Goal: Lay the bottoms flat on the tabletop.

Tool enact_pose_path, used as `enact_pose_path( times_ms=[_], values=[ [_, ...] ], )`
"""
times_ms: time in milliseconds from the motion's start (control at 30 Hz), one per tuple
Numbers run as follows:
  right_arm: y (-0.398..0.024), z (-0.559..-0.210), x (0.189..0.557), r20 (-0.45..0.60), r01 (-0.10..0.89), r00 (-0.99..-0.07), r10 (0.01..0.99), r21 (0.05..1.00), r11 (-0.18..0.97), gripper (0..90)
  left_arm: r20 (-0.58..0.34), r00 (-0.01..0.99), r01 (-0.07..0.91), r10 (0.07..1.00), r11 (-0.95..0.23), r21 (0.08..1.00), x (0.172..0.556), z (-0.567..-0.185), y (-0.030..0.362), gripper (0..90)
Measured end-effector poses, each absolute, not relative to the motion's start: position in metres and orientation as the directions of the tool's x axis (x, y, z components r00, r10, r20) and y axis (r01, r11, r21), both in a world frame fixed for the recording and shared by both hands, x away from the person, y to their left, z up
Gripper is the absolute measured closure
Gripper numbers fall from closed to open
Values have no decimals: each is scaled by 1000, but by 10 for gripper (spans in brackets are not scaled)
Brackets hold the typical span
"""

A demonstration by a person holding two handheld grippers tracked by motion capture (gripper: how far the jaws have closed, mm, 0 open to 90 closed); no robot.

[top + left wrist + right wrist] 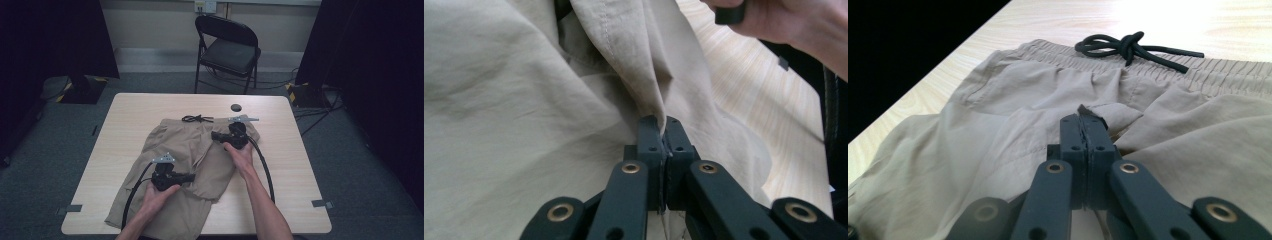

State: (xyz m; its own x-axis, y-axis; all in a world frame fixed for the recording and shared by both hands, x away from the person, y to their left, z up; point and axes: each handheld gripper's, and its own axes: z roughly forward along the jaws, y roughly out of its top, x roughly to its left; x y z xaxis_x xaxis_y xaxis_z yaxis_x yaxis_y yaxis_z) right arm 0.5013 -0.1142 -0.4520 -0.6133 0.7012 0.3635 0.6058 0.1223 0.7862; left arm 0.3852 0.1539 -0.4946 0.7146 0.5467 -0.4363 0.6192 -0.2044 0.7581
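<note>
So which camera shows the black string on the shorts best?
The right gripper view: the black drawstring lies close and sharp there, its knot tied at the waistband of the tan shorts. In the high view it is a tiny dark squiggle. The left gripper view looks at folded cloth instead.

Lots of bare table (135, 107) to the left, right and far side of the shorts (175, 150). Only a small black disc (236, 107) and the black drawstring (197, 119) in the way.

Dim, dark-edged high view with a softly lit table (280, 145); right gripper view glares white at the top, foreground blurred.
</note>
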Motion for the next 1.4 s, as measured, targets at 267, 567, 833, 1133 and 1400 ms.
enact_pose_path(
  times_ms=[267, 567, 833, 1133, 1400],
  values=[
    [-137, -426, 476, 332, 556, -624, 707, 825, 104, 900, -416, 743, 582, 525, -197, 789, 376, -481, 151, 888],
    [-159, -403, 450, 285, 507, -637, 717, 855, 111, 900, -392, 785, 537, 480, -211, 816, 364, -464, 140, 888],
    [-194, -379, 414, 245, 474, -623, 743, 874, 108, 900, -361, 832, 487, 422, -244, 838, 352, -447, 117, 888],
    [-224, -364, 383, 229, 442, -597, 769, 894, 77, 900, -377, 853, 473, 362, -231, 850, 344, -438, 97, 887],
    [-246, -361, 355, 224, 428, -574, 787, 902, 55, 900, -373, 866, 460, 333, -237, 856, 337, -433, 85, 887]
  ],
)
